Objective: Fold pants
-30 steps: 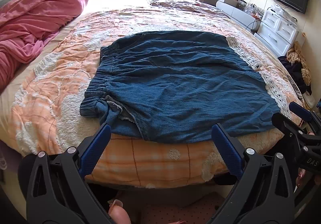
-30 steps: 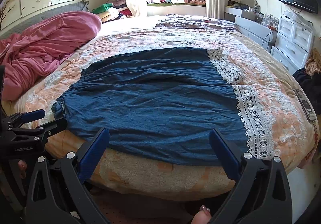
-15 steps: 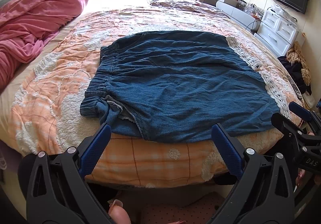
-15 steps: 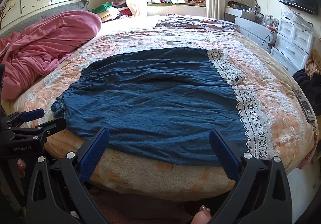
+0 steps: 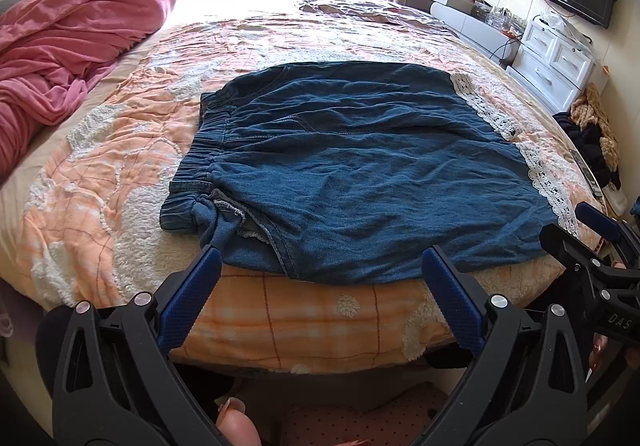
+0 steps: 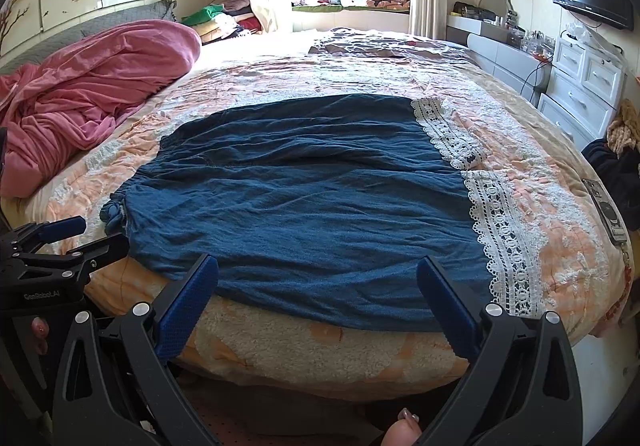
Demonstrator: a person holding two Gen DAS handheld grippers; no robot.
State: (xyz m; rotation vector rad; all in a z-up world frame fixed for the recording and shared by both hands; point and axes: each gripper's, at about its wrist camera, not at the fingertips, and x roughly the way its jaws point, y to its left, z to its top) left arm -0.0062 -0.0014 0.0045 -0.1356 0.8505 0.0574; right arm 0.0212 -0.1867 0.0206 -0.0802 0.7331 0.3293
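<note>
Both claws, left gripper and right gripper, gape empty short of the pants; bunched waistband corner, seemingly doubled under, risks a multi-layer grab and crooked fold.

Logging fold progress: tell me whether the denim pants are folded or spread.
Spread. The denim pants lie flat across the bedspread, elastic waistband at left, both lace-trimmed hems at right.

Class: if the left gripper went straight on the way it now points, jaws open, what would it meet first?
Probably the near edge of the blue pants on the bed; the left gripper is aimed right there, though depth is unclear.
</note>
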